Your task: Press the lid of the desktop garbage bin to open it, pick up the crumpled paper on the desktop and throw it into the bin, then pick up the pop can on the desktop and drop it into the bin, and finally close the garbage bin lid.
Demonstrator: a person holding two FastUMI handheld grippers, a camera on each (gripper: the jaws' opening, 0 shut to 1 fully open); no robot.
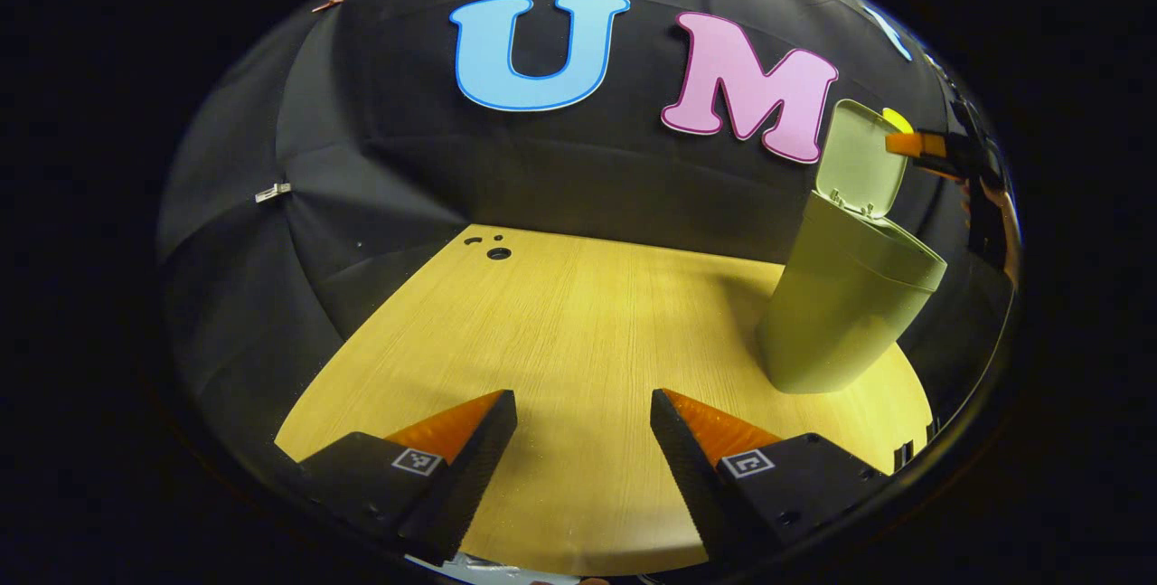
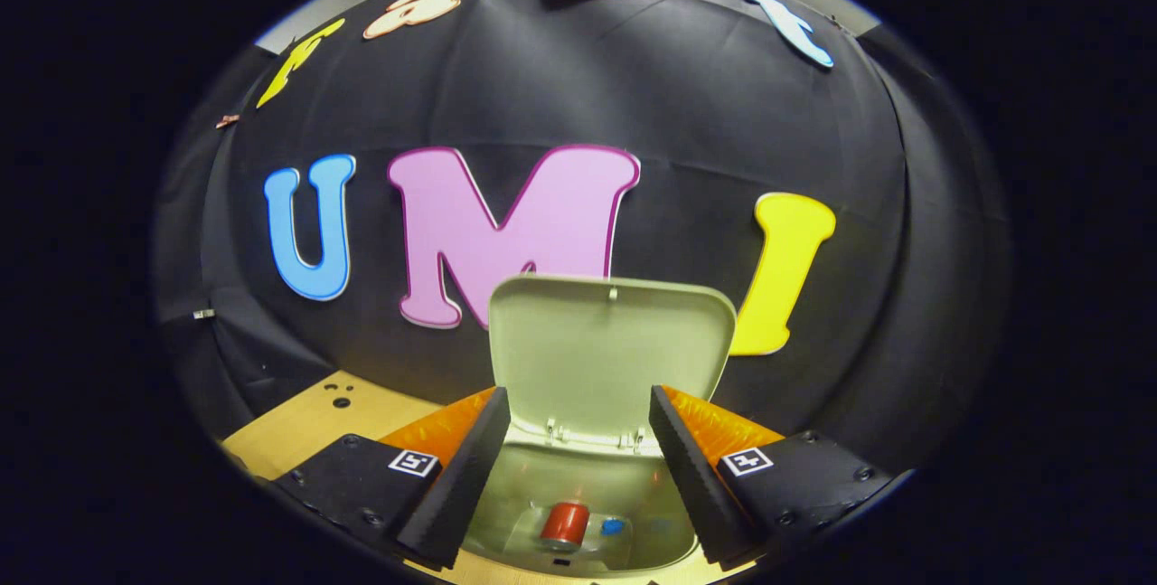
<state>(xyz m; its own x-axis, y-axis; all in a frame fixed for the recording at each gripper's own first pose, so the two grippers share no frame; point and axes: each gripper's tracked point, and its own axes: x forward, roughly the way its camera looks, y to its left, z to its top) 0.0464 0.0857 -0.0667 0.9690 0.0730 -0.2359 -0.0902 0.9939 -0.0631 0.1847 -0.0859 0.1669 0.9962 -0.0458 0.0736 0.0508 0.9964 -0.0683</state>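
My left gripper hangs low over the table, fingers spread wide, nothing between them. Inner faces of the fingers are ribbed, each carrying a small square marker on top.

Table is pale wood-grain laminate, matte, with a rounded near edge. A round hole and two smaller marks sit at the far left corner. Black cloth wall behind it, draped in soft folds, with a couple of clips pinned on the left.

Bin stands on the right side of the table, well apart from my left gripper. Pale green plastic, smooth, body tapering toward the base, with a wider collar at the top. Lid is up, hinged at the far side, a rounded rectangle tilted back.

My right gripper is just above the bin mouth, fingers apart and holding nothing. In the left gripper view it shows at the far right, beside the raised lid, with a hand behind it.

Right gripper view looks straight down into the bin: the lid's inner face is plain and flat with a small catch at the top edge. The can, red and cylindrical, lies on its side at the bottom. Something small and blue sits just right of it; can't tell what. Pale crinkled stuff under the can, too dim to identify.
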